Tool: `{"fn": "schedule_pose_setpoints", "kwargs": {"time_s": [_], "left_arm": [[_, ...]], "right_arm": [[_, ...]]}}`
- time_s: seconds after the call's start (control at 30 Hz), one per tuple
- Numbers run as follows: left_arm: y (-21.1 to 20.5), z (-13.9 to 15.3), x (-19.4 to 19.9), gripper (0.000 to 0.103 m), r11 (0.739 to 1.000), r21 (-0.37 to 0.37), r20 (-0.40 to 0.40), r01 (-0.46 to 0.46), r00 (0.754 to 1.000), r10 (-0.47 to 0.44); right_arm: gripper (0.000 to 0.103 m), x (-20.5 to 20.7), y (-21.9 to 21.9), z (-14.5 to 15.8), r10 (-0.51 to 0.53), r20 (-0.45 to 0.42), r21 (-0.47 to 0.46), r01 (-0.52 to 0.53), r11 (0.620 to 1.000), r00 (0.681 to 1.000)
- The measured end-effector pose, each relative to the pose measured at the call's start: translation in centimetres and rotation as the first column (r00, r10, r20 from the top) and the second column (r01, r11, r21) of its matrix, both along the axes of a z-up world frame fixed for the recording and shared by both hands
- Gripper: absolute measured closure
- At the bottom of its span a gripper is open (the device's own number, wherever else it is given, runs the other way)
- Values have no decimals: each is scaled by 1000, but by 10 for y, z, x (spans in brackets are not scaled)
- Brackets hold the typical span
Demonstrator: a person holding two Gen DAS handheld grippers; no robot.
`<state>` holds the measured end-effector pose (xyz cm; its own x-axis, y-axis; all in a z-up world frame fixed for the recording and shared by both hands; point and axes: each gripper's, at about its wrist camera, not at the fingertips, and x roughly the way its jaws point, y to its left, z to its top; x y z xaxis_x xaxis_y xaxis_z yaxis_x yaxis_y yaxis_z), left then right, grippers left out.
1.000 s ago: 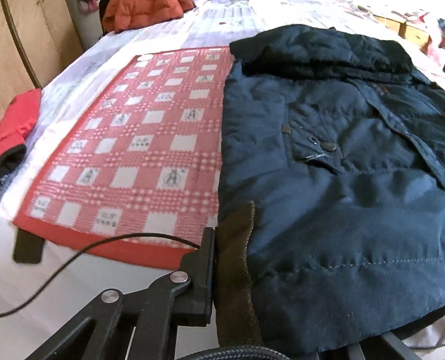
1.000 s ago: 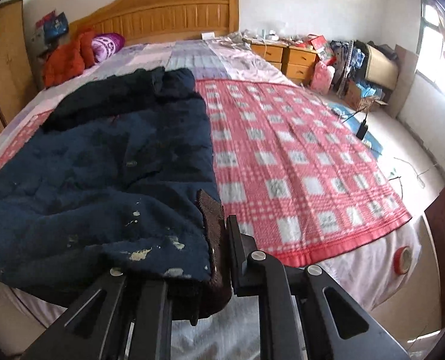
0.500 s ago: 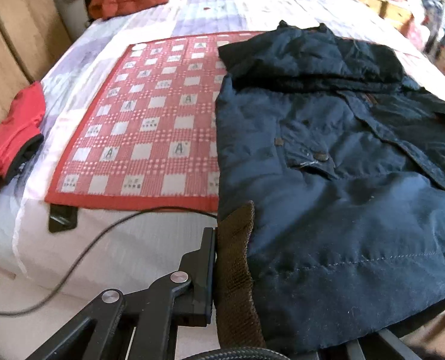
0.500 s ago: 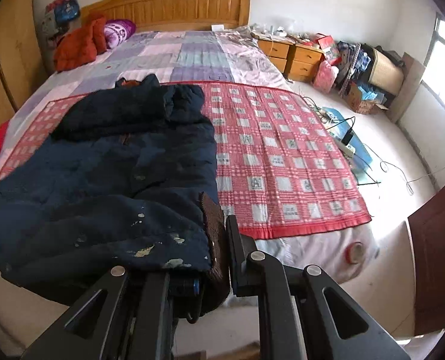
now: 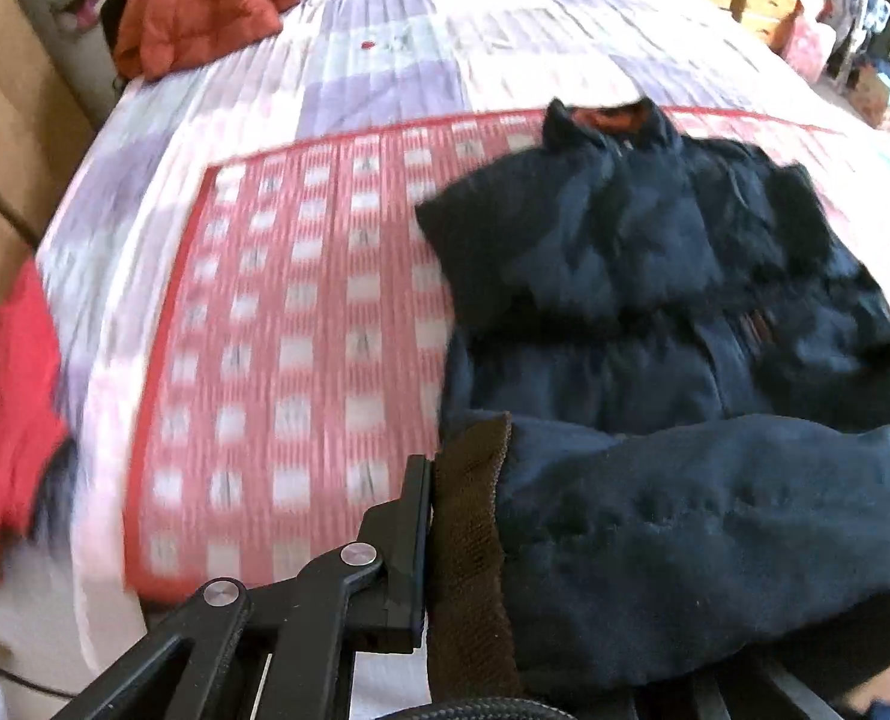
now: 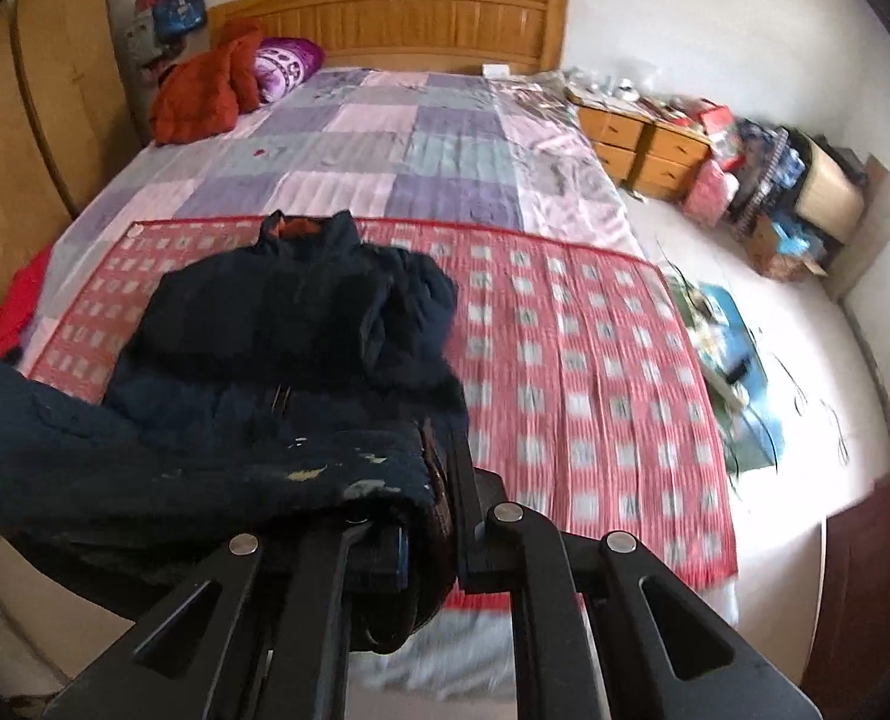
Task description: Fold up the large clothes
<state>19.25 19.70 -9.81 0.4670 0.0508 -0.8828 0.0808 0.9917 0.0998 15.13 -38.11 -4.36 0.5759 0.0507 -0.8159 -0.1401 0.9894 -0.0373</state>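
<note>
Navy padded jacket [image 5: 655, 312], large; collar end flat on red-check mat [image 5: 300, 324] on bed [image 6: 384, 138], hem end [image 5: 685, 516] now raised off mat and doubled back toward collar. Was lying flat full length a sec ago; near edge since lifted well clear, cams now looking down on bed from higher up. Brown rib cuff/hem band [image 5: 469, 540] at left corner.

Left gripper [image 5: 438, 546]: clenched on brown band, hem corner pinched. Right gripper [image 6: 445, 516]: jaws just closing the last bit, clamped on opposite hem corner [image 6: 384, 480], fabric bunched between pads. Paint-like flecks on cloth near right grip.

Reading: bottom-to-top fold under way, approx. first half — hem up, not yet carried over to collar. Next prob. needs both corners moved fwd together, level, to land hem on shoulders w/o skew. Risk: thick padding slipping, or sleeve section dragging out of line.

Surrounds: orange-red coat [image 6: 204, 90] and purple pillow [image 6: 288, 63] by wooden headboard [image 6: 396, 12]; red garment [image 5: 6, 420] at bed's left edge; cluttered drawers [image 6: 649, 138] on the right in the right-wrist view. Motion blur in the left-wrist view.
</note>
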Motion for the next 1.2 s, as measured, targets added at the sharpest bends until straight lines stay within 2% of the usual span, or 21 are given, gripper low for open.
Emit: {"fn": "schedule_pose_setpoints", "kwargs": {"time_s": [0.17,0.23,0.33,0.4,0.53,0.63,0.73,0.77,0.83,0.87,0.93,0.97,1.0,1.03,1.07,1.13,1.2], "left_arm": [[-1,-4,120,94,999,12,-41,-46,998,47],[3,-18,173,94,997,31,-75,-71,994,73],[3,-45,233,94,993,49,-109,-109,988,114],[-4,-67,267,94,991,87,-135,-101,984,112],[-19,-118,327,93,985,161,-202,-60,975,93],[-19,-155,357,92,985,148,-229,-86,966,119],[-14,-191,375,86,986,118,-267,-115,953,143],[-14,-205,379,83,987,114,-286,-112,948,141],[-20,-221,384,70,989,120,-290,-88,949,120],[-21,-225,385,57,989,124,-287,-83,951,116],[-21,-228,389,49,992,112,-280,-59,956,89],[-17,-228,392,40,994,107,-284,-36,956,66],[-12,-223,395,27,994,107,-286,-16,957,46],[-8,-217,398,21,996,89,-279,-2,960,27],[-3,-208,401,13,998,58,-273,14,962,2],[8,-188,408,7,999,9,-280,40,959,-36],[18,-158,412,1,998,-22,-234,51,971,-55]], "right_arm": [[93,114,-10,-11,-9,3,55,9,998,1000],[93,171,-12,-26,-13,-15,61,14,998,1000],[93,244,-15,-56,-34,-60,75,38,996,998],[93,289,-13,-81,-48,-86,73,54,996,995],[93,349,-2,-129,-63,-138,16,66,998,988],[93,385,-2,-170,-110,-180,-9,110,994,977],[93,408,-5,-205,-155,-209,-15,155,988,965],[93,413,-6,-216,-156,-225,-23,155,988,962],[91,422,-6,-242,-158,-263,-29,156,987,952],[88,424,-7,-248,-159,-266,-23,159,987,951],[70,430,-10,-257,-182,-278,-7,188,982,943],[65,432,-14,-257,-185,-282,1,194,981,941],[51,433,-17,-255,-184,-283,4,192,981,941],[37,435,-22,-251,-180,-282,3,188,982,942],[33,436,-25,-246,-173,-277,5,182,983,945],[24,438,-33,-228,-146,-262,24,158,987,954],[21,435,-38,-209,-120,-260,40,135,990,958]]}}
